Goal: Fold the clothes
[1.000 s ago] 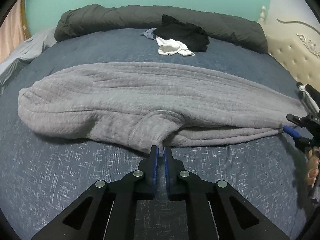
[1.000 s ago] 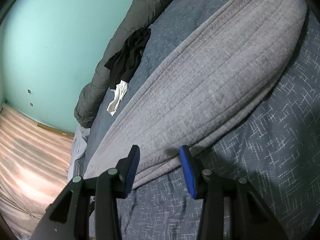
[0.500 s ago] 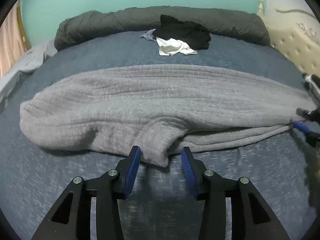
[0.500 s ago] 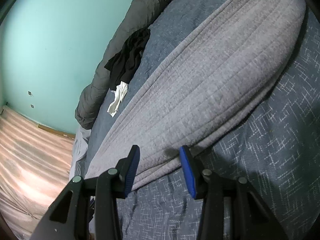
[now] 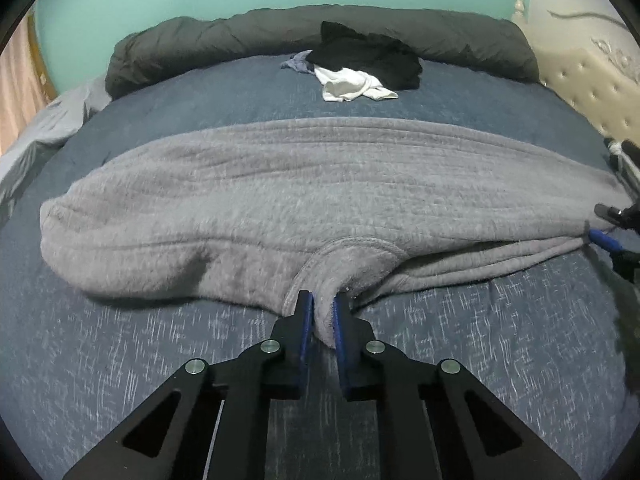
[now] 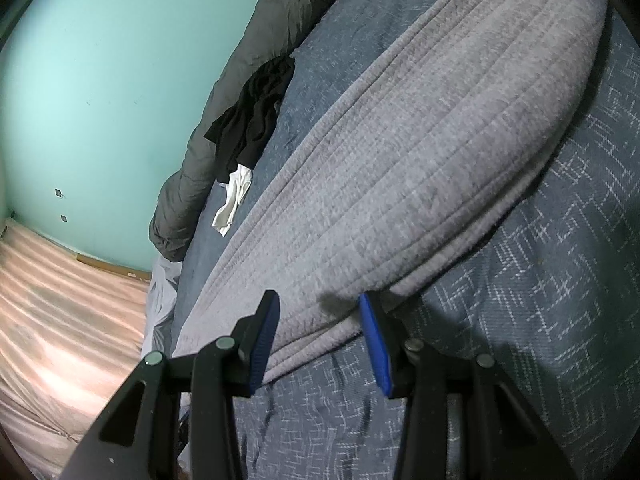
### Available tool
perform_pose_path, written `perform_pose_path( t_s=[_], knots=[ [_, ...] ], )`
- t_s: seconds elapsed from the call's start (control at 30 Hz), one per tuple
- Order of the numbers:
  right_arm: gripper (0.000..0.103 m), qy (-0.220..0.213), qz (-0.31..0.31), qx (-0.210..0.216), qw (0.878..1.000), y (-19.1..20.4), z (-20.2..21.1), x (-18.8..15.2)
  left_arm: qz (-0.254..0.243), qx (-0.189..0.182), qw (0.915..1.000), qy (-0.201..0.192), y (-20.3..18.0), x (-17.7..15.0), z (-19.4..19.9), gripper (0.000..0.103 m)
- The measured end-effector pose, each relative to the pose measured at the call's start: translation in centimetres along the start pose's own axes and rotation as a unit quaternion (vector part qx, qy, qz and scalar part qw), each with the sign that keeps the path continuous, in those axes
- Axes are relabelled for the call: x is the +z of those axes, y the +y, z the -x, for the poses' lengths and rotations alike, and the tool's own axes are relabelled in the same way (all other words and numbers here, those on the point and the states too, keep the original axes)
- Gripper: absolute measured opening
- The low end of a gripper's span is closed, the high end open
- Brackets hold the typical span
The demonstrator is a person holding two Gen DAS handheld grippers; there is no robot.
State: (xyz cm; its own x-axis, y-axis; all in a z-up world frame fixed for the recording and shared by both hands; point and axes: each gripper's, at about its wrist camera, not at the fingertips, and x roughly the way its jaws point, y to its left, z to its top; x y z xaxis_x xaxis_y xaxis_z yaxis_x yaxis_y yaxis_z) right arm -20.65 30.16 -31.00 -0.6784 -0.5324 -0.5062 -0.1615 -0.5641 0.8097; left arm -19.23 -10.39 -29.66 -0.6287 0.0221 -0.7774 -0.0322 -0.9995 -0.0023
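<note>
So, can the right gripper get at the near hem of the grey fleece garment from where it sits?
Probably yes: the right gripper has its jaws apart with the grey fleece garment hem lying between them, nothing blocking.

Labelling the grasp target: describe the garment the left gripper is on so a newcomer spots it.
On the blue bedspread, it is the long grey fleece garment stretched across the middle. The left gripper is closing on its near hem. Unlike the small black-and-white clothes pile by the dark duvet, it is large, grey, ribbed.

Left gripper (image 5: 320,304) closing, right gripper (image 6: 318,308) agape
</note>
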Motion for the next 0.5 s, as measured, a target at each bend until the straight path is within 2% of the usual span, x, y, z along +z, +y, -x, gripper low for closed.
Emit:
perform_pose_path(
  t_s=[0.17, 0.37, 0.5],
  knots=[
    [0.042, -0.001, 0.001, 0.000, 1.000, 0.1, -0.1, 0.0, 0.019, -0.017, 0.9995, 0.016, 0.6, -0.7, -0.5, 0.010],
    [0.042, -0.006, -0.009, 0.002, 1.000, -0.3, 0.2, 0.2, 0.019, -0.031, 0.9993, -0.012, -0.1, 0.4, 2.7, 0.011],
    [0.042, -0.009, -0.013, 0.005, 1.000, -0.4, 0.4, 0.5, 0.036, -0.031, 0.9984, -0.032, 0.8, 2.8, 3.8, 0.015]
  ],
)
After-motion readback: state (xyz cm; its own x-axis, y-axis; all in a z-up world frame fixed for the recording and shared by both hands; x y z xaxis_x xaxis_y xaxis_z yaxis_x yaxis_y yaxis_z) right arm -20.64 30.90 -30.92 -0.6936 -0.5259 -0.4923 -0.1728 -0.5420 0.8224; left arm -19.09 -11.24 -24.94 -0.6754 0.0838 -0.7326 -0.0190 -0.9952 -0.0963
